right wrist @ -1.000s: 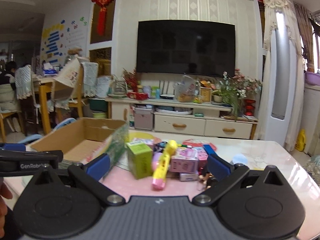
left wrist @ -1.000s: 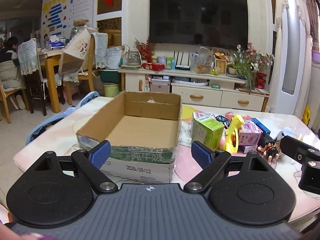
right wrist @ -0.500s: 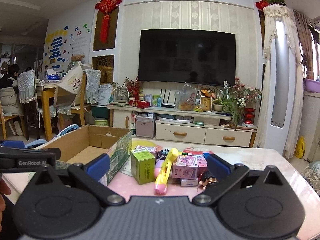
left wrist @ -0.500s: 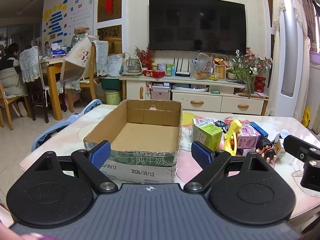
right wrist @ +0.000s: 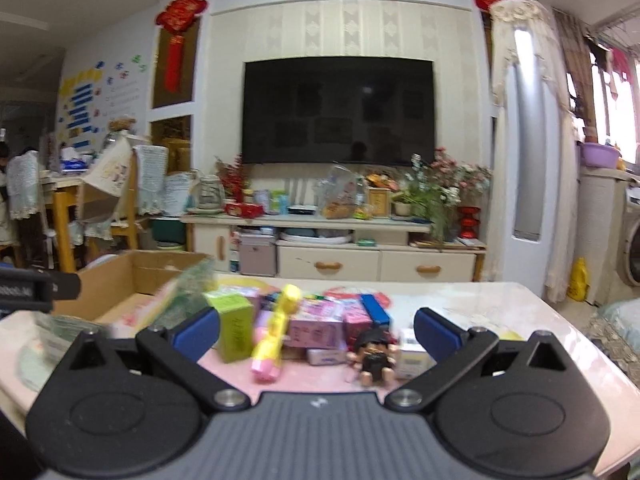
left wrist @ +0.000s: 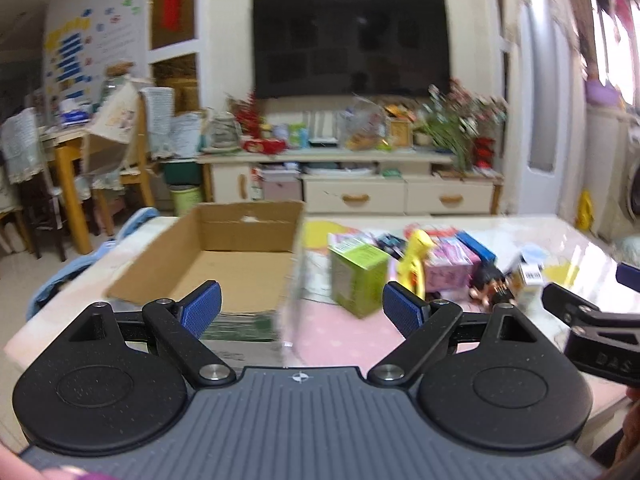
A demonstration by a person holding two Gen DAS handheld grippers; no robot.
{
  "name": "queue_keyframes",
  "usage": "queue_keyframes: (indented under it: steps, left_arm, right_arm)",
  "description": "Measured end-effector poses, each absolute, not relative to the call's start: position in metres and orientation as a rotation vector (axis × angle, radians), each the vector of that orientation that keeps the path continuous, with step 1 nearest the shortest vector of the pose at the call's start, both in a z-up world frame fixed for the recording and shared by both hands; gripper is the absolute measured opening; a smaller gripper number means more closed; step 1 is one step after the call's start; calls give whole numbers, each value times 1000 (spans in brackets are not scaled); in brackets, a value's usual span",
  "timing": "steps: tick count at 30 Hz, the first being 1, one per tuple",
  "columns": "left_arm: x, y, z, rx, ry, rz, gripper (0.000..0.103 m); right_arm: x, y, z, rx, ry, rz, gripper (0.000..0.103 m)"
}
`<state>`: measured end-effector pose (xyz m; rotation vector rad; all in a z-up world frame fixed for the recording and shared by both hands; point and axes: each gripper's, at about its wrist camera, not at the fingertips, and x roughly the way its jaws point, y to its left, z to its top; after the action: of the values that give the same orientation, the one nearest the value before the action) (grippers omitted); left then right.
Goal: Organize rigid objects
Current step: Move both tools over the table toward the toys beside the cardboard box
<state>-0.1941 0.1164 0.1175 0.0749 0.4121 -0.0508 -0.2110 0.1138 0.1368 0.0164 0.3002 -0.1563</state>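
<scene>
Both your left gripper (left wrist: 301,307) and right gripper (right wrist: 316,330) have fingers spread wide, holding nothing. Ahead on the pink tabletop (right wrist: 320,376), beside the open brown cardboard box (left wrist: 224,256), stands the green cardboard carton (right wrist: 236,326): probably light, stiff and crushable, so grasp its flat opposite sides gently.

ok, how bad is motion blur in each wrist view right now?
Left wrist view: the cardboard box and green carton smear sideways, while the left gripper stays sharp. Right wrist view: milder blur; the doll reads clearly, the box edge is smeared.
</scene>
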Motion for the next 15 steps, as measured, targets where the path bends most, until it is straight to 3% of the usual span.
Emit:
queue_keyframes:
  steps: [15]
  left_arm:
    - [-116, 43, 61, 150, 530, -184, 103]
  right_arm:
    - [-149, 40, 79, 63, 506, -215, 102]
